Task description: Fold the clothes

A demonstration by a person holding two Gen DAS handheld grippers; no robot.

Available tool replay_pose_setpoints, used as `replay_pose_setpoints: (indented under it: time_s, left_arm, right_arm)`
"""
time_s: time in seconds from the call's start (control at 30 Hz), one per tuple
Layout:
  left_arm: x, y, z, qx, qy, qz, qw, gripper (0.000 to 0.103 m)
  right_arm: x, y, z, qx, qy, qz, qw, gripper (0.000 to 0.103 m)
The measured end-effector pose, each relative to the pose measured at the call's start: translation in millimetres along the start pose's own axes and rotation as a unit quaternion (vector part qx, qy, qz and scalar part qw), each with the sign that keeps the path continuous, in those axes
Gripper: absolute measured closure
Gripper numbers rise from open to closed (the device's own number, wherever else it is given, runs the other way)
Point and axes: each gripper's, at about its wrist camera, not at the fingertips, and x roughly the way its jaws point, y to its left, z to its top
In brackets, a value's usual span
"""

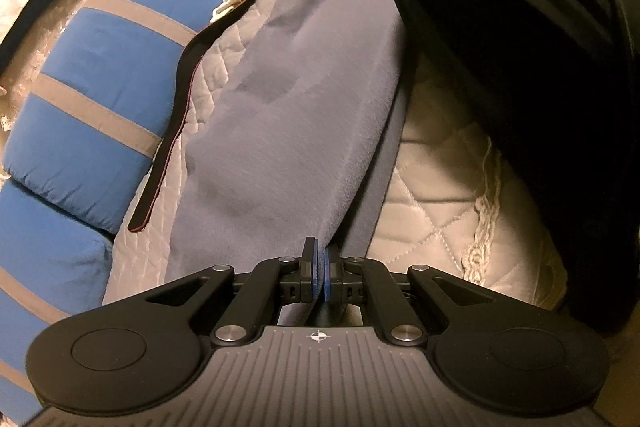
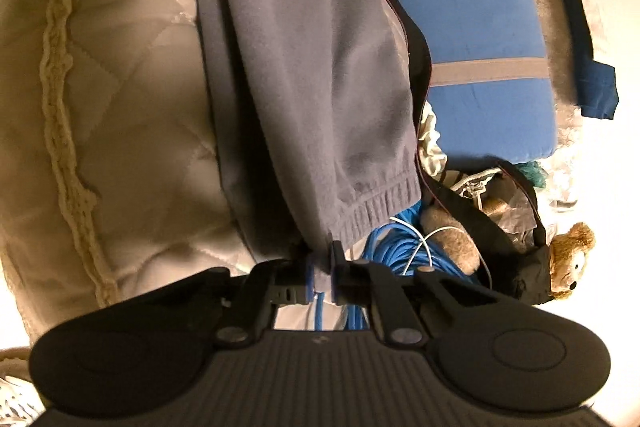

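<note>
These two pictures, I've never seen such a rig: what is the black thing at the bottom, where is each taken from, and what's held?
Each picture comes from a camera on a hand-held two-finger gripper, looking forward along its fingers. The black shape at the bottom is the gripper itself. One view shows the left gripper, shut on one end of the grey trousers. The other shows the right gripper, shut on the ribbed cuff end. The trousers stretch between them over a quilted bed cover. Beside them lie a blue striped pillow, a black strap, blue cable and a teddy bear.
</note>
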Motion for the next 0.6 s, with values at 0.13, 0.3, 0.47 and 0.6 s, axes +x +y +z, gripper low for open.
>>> replay_pose_setpoints:
  time_s: [0.13, 0.3, 0.47, 0.6]
  left_arm:
    - [5, -5, 2, 0.014, 0.005, -0.004, 0.9999, 0.100]
    - [9, -21, -1, 0.058, 0.006, 0.011, 0.9982, 0.100]
    - [10, -29, -7, 0.096, -0.004, 0.024, 0.9951, 0.100]
    - [-2, -27, -16, 0.096, -0.033, 0.028, 0.9944, 0.090]
  right_arm:
    - [5, 2, -3, -0.002, 0.006, 0.009, 1.000, 0.096]
    - [4, 0, -5, 0.006, 0.006, 0.025, 1.000, 0.096]
    - [-2, -1, -2, -0.008, 0.004, 0.015, 1.000, 0.066]
    - [-18, -17, 0, 0.039, -0.020, 0.006, 0.999, 0.021]
